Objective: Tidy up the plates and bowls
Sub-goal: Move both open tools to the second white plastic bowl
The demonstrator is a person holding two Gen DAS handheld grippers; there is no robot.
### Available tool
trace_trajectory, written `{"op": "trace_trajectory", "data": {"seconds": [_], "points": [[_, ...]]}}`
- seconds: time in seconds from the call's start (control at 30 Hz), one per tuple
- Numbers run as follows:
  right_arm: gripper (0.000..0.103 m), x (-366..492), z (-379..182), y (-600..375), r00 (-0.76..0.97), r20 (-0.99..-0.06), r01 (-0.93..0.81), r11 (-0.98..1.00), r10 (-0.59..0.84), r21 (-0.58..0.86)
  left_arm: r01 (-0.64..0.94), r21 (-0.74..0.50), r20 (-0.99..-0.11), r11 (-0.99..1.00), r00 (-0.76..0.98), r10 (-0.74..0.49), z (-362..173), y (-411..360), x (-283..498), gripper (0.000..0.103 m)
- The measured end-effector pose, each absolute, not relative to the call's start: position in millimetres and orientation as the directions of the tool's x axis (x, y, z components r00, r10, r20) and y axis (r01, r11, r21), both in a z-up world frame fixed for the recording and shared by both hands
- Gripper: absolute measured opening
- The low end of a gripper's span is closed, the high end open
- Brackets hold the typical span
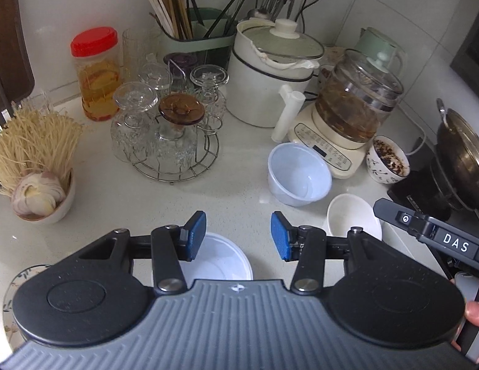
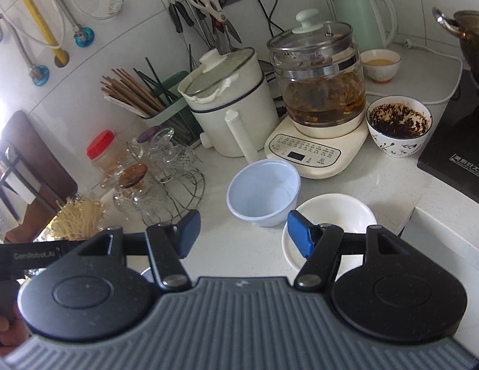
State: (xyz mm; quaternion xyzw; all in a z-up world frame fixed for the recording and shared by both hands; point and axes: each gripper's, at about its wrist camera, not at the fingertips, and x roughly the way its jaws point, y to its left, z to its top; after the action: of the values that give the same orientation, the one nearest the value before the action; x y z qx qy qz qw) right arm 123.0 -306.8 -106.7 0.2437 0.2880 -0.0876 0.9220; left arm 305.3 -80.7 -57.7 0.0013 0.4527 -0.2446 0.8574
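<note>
Near front edge of counter (image 1: 233, 191): three empty dishes loose, none stacked. Pale blue bowl (image 1: 298, 174) upright just in front of glass kettle base (image 1: 329, 148). White shallow bowl (image 1: 352, 215) just beside it toward front right, apart or barely touching, cannot tell. White plate-like bowl (image 1: 218, 260) at front edge, partly hidden under left gripper (image 1: 238, 236). Patterned plate (image 1: 14, 280) at front left corner, mostly hidden. Left gripper fingers apart, holding nothing, hovering over white plate-like bowl. Right gripper (image 2: 242, 231) fingers apart, empty, aimed at gap between pale blue bowl (image 2: 264, 192) and white shallow bowl (image 2: 332, 215). Patterned bowl with dark residue (image 2: 398, 129) and bowl of onion and noodles (image 1: 43, 197) still full, probably not part of stacking. Progress judged: early, no grasp made, all nesting left to do.
</note>
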Motion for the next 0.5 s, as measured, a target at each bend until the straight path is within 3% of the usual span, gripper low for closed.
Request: {"op": "trace_trajectory", "data": {"seconds": [0.5], "points": [[0.066,185.0,-139.2,-361.1,0.761,-0.647,0.282,0.869,0.056,0.407,0.318,-0.31,-0.819,0.896,0.389,-0.422,-109.9,-119.4,364.9,0.052]]}}
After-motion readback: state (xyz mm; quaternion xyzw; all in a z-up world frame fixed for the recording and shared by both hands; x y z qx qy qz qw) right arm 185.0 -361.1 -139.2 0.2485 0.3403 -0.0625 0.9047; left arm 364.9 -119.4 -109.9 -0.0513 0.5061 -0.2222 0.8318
